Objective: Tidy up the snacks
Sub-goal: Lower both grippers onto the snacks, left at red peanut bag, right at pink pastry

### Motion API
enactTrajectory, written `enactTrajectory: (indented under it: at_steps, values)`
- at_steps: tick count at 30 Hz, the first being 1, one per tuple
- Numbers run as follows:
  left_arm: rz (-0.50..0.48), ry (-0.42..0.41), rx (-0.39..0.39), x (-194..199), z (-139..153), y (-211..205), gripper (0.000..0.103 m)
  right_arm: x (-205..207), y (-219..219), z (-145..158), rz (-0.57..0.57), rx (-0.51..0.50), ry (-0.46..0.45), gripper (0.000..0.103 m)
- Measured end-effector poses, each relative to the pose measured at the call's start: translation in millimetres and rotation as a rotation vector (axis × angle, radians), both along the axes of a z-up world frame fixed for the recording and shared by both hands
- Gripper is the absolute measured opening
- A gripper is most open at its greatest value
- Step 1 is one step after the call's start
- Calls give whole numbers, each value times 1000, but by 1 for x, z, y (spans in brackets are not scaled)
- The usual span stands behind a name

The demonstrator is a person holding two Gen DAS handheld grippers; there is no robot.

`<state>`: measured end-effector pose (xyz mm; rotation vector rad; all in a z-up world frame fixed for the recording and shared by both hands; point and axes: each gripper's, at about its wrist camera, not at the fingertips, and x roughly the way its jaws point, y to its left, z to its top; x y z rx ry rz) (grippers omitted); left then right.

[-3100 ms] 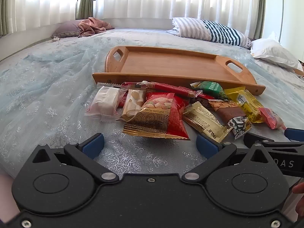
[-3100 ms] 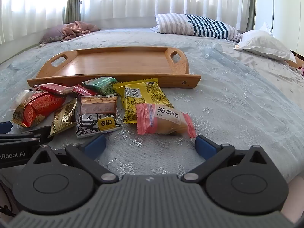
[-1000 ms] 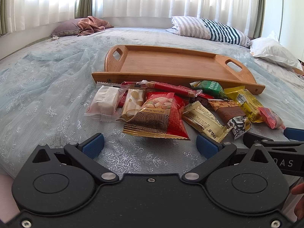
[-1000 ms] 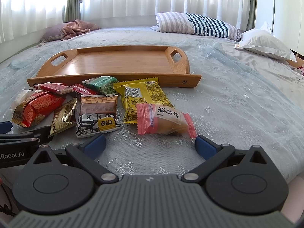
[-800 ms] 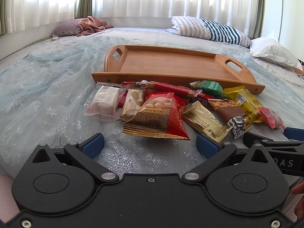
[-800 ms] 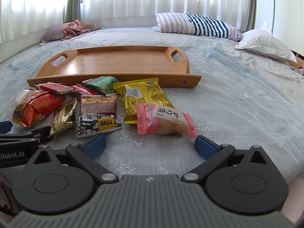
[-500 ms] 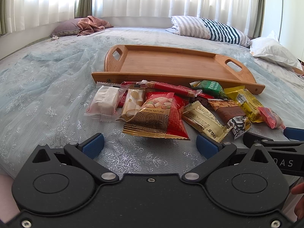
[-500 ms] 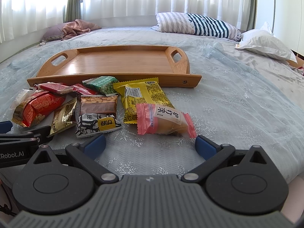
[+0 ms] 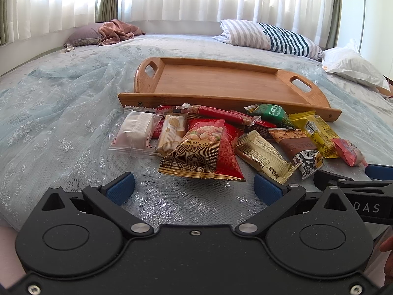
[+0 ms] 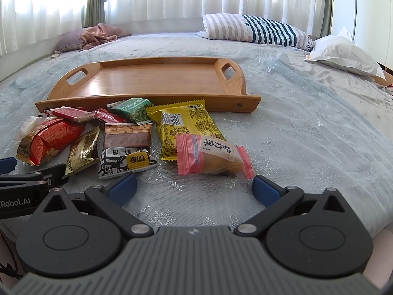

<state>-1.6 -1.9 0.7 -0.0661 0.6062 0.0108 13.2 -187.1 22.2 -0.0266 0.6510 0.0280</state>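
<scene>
— How far along is it?
— Not started, I'd say: the wooden tray [image 10: 157,81] is bare, and the snacks [image 10: 127,132] lie heaped on the bed [image 10: 307,127] just before it.
— The claws?
— The left claw [image 9: 194,188] and right claw [image 10: 194,186] are both spread wide, holding nothing (low, near the pile).

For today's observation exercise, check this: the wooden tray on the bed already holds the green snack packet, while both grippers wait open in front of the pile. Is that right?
Not quite. The wooden tray holds nothing; the green snack packet lies on the bedspread just in front of its near rim, as the right wrist view shows. The left gripper and right gripper do wait open.
</scene>
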Motion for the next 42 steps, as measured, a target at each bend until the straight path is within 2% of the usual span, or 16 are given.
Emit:
enactTrajectory:
  at_steps: [12,17,21,23,27,30,36,39,42]
  values:
    - [-40,22,-20,-1,4,9,103,2,-1,6,15,-10,19,103]
    - [-52,40,-81,-3,11,21,103,-1,-5,12,30,-9,28,103]
    - [-45,59,-148,-6,19,34,103,-7,-8,23,28,-16,-4,103]
    - [-27,59,-158,-7,22,40,103,-10,-13,29,10,-5,-21,103]
    - [-15,45,-128,-7,27,47,103,-9,-27,34,-43,31,-33,103]
    - [-5,31,-104,-5,31,46,103,-1,-31,30,-66,3,-21,103]
    - [-55,-12,-114,-4,40,33,103,12,-27,21,-62,-7,-22,98]
    - [-72,-46,-56,-3,44,22,102,19,-26,15,-74,4,-10,95]
    - [-91,-66,2,1,46,9,94,22,-30,12,-92,51,-2,88]
